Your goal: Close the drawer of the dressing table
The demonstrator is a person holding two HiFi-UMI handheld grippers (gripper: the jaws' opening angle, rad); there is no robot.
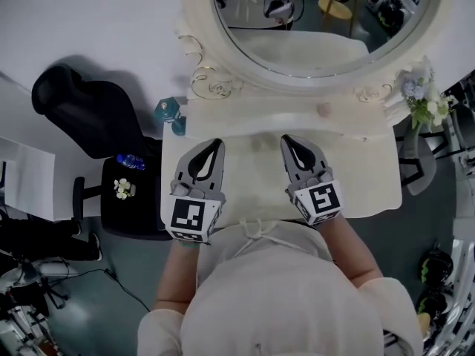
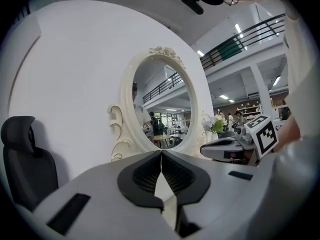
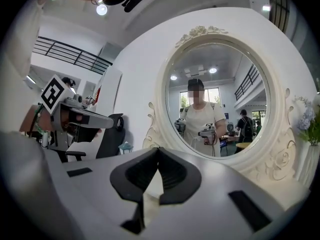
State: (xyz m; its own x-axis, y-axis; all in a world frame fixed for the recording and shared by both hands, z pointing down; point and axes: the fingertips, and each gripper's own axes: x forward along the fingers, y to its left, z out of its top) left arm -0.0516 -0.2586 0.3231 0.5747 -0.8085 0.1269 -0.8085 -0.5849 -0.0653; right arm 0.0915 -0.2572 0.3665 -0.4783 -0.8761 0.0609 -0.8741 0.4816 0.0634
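Closest is the person's white shirt [image 1: 282, 295]. Just beyond it, both tools hover over the near edge of the dressing table [image 1: 364, 173]. The left gripper [image 1: 217, 144] and the right gripper [image 1: 286, 140] are both clenched with nothing between their jaws, pointing far toward the round mirror [image 1: 297, 78]. The table's long side runs left to right, and its front faces the person. The drawer cannot be seen from above.

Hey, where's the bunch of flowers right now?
In the head view, the flowers stand at the dressing table's right end, just beside the oval mirror's frame.
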